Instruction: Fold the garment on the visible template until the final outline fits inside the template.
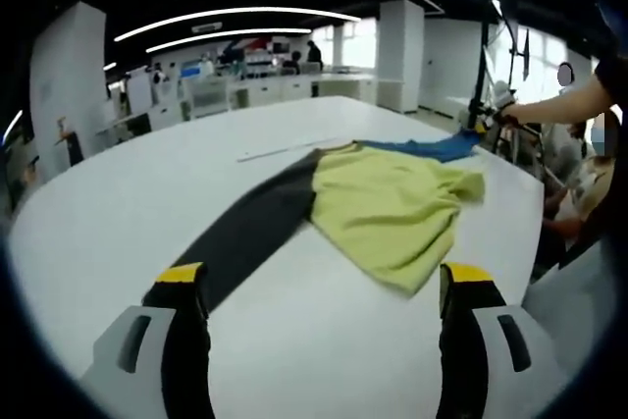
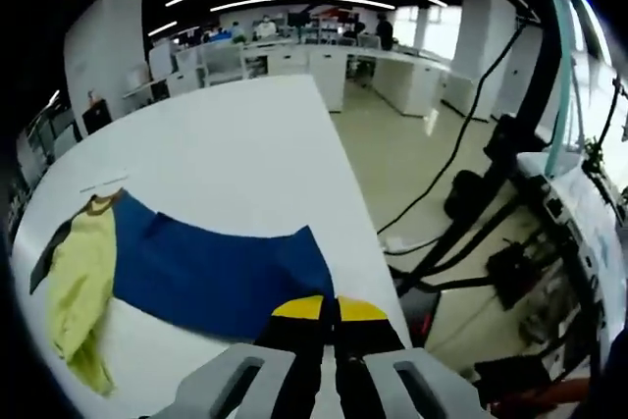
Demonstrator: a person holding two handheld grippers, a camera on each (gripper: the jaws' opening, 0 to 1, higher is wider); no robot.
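Observation:
A garment lies on the white table (image 1: 147, 193) in three colours: a yellow-green part (image 1: 392, 205), a dark grey part (image 1: 250, 228) and a blue part (image 1: 432, 148). My left gripper (image 1: 324, 277) is open just short of the garment, holding nothing, and its left jaw is near the grey end. At the table's far right edge, the right gripper (image 1: 488, 125), held by a person's arm, meets the blue end. In the right gripper view the yellow-tipped jaws of the right gripper (image 2: 329, 309) are pressed together at the edge of the blue cloth (image 2: 216, 267), with the yellow-green part (image 2: 78, 287) beyond.
A thin pale line (image 1: 275, 152) runs on the table behind the garment. The table edge (image 2: 368, 233) drops to a floor with black cables (image 2: 442, 183) and stands. Office desks (image 1: 265, 85) and pillars fill the background. A seated person (image 1: 574, 193) is at the right.

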